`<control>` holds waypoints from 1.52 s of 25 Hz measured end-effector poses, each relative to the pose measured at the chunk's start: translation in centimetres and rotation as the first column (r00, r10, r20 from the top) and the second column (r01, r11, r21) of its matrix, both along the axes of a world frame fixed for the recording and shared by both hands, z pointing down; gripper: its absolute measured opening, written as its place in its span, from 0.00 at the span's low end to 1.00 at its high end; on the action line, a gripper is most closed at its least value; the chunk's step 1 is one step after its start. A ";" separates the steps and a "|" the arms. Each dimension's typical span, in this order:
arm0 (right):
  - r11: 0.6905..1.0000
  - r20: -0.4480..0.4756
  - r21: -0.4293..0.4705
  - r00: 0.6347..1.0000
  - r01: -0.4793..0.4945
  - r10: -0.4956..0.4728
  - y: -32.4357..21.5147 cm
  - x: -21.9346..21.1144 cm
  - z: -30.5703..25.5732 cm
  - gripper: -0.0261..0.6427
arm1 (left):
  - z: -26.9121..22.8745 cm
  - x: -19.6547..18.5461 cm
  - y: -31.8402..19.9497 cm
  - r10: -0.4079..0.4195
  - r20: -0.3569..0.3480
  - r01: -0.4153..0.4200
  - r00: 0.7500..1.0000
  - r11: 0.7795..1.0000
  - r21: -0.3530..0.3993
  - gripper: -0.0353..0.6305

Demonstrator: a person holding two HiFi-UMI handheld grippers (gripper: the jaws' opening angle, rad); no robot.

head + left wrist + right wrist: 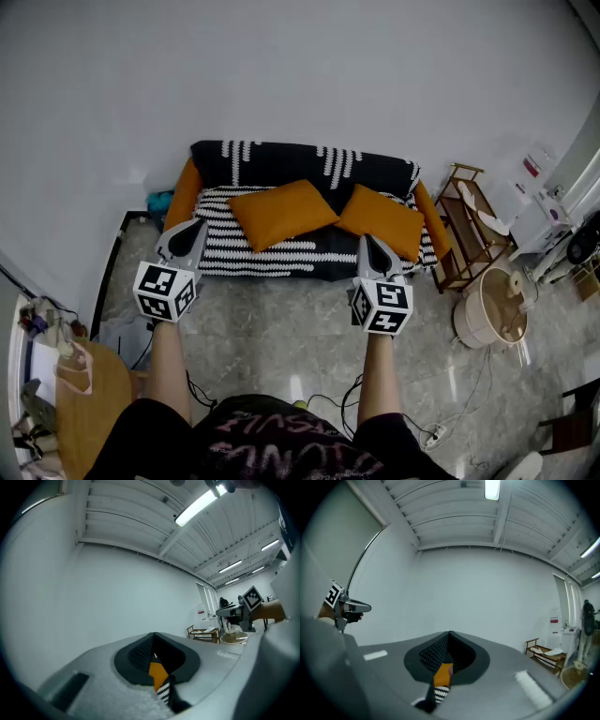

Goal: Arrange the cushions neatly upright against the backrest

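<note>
A small sofa (281, 255) with a black-and-white striped cover stands against the white wall, its backrest (300, 164) at the far side. Two orange cushions lie on the seat, one (281, 213) at the middle and one (382, 221) to the right, both tilted and leaning low. My left gripper (197, 225) is held level in front of the sofa's left end, shut and empty. In front of the right end, my right gripper (368, 242) is shut and empty too. Each gripper view shows closed jaws, with a sliver of orange cushion (158, 672) (442, 674) in the gap.
A wooden rack (469, 225) stands right of the sofa, with a round pale tub (492, 305) in front of it. A round wooden table (89, 403) is at the lower left. Cables and a power strip (436, 433) lie on the tiled floor.
</note>
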State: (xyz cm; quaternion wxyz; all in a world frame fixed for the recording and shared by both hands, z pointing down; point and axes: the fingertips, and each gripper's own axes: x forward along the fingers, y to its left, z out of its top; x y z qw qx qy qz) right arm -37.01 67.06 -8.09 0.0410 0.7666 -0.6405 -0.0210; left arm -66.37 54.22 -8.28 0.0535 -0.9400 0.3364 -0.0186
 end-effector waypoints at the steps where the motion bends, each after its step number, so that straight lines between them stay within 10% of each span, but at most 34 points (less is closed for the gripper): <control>1: 1.000 0.004 -0.001 1.000 -0.002 0.002 -0.1 -0.1 0.0 0.06 | -0.1 -0.2 -0.1 0.000 -0.001 0.000 1.000 1.000 0.000 0.06; 25: 0.998 0.024 -0.056 0.999 -0.023 0.024 -0.5 -6.7 2.9 0.06 | 3.6 -6.4 -1.7 0.060 -0.008 -0.061 0.998 0.997 -0.057 0.06; 38: 0.999 0.027 -0.046 0.999 -0.028 0.030 -6.2 -2.4 3.8 0.06 | 4.5 -1.6 -7.0 0.078 0.007 -0.077 0.997 0.995 -0.062 0.06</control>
